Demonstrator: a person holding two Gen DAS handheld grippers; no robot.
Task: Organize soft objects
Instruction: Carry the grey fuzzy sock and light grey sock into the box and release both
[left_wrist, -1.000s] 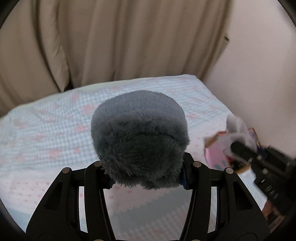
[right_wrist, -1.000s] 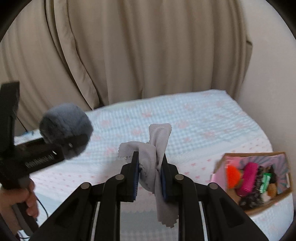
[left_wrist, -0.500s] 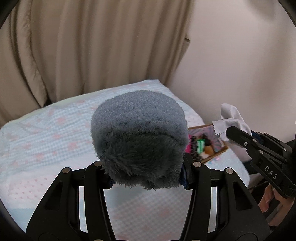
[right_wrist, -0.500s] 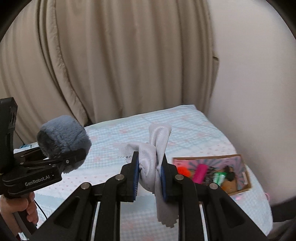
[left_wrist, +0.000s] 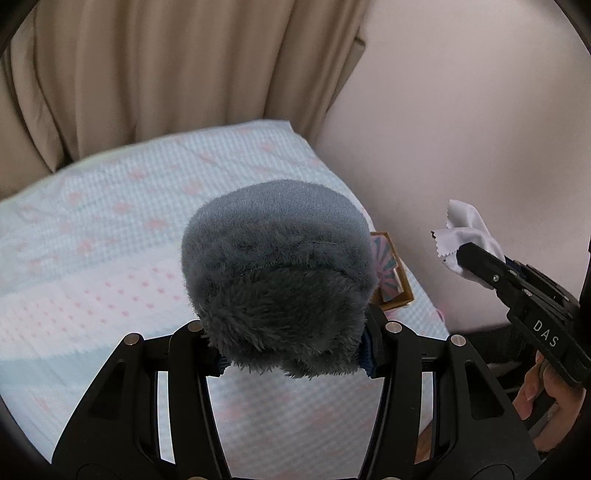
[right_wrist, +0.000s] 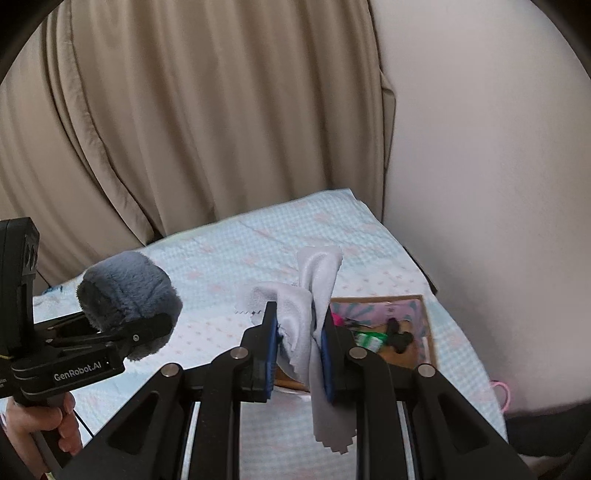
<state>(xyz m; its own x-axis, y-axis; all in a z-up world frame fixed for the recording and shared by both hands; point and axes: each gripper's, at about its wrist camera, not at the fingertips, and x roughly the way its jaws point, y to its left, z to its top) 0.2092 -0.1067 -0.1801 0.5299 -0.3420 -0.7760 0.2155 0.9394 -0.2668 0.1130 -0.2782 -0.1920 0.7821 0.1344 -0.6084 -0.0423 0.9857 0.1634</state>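
With the left tool (left_wrist: 291, 350) clenched on a fluffy grey plush pouf (left_wrist: 277, 273) and the right tool (right_wrist: 297, 350) pinching a thin pale-grey zigzag-edged cloth (right_wrist: 310, 325) above the shallow cardboard box (right_wrist: 428, 325) on the bed (right_wrist: 229, 251), the dangling cloth could snag the rim and land outside.

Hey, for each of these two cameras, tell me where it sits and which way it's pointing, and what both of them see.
Left wrist: sits on the left tool, facing the bed and curtain; shows its two fingers clamping the grey plush, plus the right tool and right hand.
Right wrist: sits on the right tool, facing bed and wall; shows its fingers pinching the white cloth, plus the left tool and left hand.
Shared: plush, cloth, bed, cardboard box, curtain.
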